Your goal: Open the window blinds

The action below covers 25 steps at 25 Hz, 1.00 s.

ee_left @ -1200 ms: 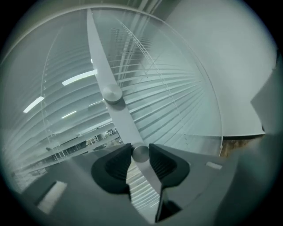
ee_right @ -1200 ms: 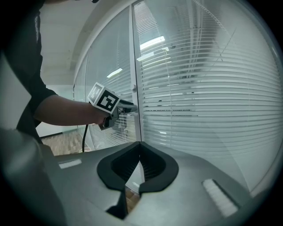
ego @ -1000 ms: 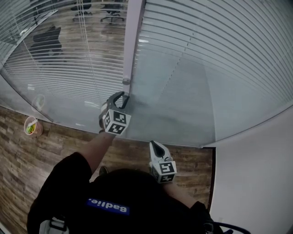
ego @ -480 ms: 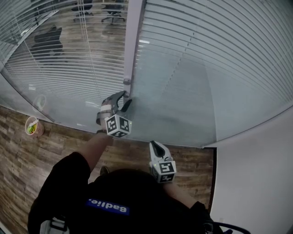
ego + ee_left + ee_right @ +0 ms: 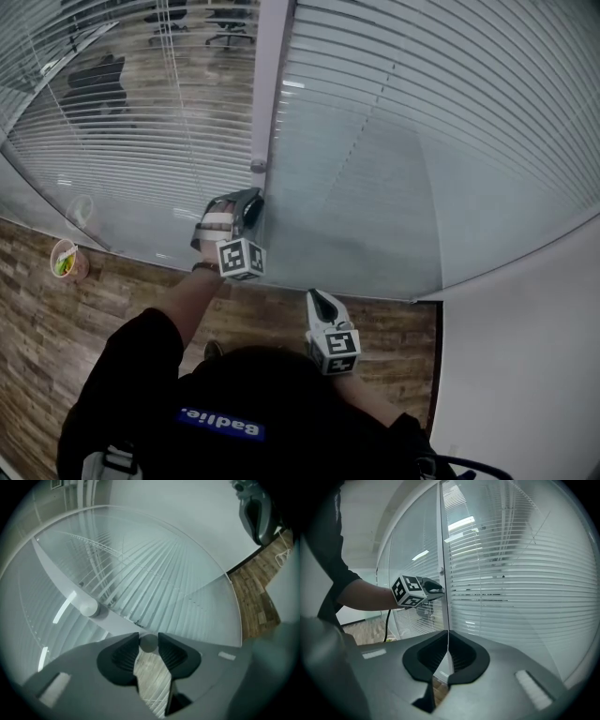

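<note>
White slatted blinds (image 5: 403,112) hang behind glass either side of a pale upright frame post (image 5: 272,84). Low on that post is a small round knob (image 5: 149,644). My left gripper (image 5: 254,201) (image 5: 149,637) is shut on it, its jaws having just been closing with the knob between the pads. A second knob (image 5: 258,166) (image 5: 89,607) sits higher on the post, untouched. My right gripper (image 5: 319,300) (image 5: 448,633) hangs back near the person's body, shut and empty, pointing at the glass. From the right gripper view the left gripper (image 5: 433,590) shows at the post.
The glass wall (image 5: 356,225) meets a wood floor (image 5: 281,314). A paper cup (image 5: 64,260) stands on the floor at the left. A white wall (image 5: 525,375) closes the right side. Office chairs (image 5: 98,80) stand behind the left pane.
The left gripper has rolled about its own axis at the knob: its marker cube swung rightward and down, and the hand now shows on top. The right gripper stayed still.
</note>
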Tool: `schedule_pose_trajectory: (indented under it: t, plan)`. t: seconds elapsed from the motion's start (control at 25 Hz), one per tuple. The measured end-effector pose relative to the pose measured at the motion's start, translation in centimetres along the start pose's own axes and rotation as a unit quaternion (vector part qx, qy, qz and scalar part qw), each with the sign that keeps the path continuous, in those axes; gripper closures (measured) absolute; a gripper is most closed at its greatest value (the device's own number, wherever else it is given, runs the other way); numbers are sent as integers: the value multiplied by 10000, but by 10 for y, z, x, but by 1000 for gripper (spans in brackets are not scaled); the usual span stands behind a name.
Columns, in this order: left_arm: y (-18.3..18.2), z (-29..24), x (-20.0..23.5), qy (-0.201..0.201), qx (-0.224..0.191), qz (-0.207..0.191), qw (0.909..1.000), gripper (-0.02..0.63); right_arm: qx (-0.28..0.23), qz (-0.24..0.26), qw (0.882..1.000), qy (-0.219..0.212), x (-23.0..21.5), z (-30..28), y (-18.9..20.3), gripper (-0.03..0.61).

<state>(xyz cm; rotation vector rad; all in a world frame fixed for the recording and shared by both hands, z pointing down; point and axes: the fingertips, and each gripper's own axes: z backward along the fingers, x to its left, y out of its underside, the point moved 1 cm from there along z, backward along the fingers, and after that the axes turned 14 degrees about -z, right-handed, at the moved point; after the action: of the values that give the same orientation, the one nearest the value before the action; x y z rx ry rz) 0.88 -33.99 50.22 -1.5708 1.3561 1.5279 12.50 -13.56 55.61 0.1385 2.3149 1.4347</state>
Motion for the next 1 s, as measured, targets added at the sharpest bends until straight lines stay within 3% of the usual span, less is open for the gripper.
schedule_pose_trajectory:
  t: [0.2, 0.72, 1.0]
  plan:
    - [1, 0, 3, 46, -60, 986, 9951, 491, 10, -57, 10000, -43, 1, 0, 1, 571]
    - [3, -1, 5, 101, -77, 1744, 9846, 491, 77, -173, 9998, -114, 4, -2, 3, 575]
    - [4, -1, 9, 175, -99, 2453, 9692, 494, 52, -176, 9997, -160, 6, -3, 2, 575]
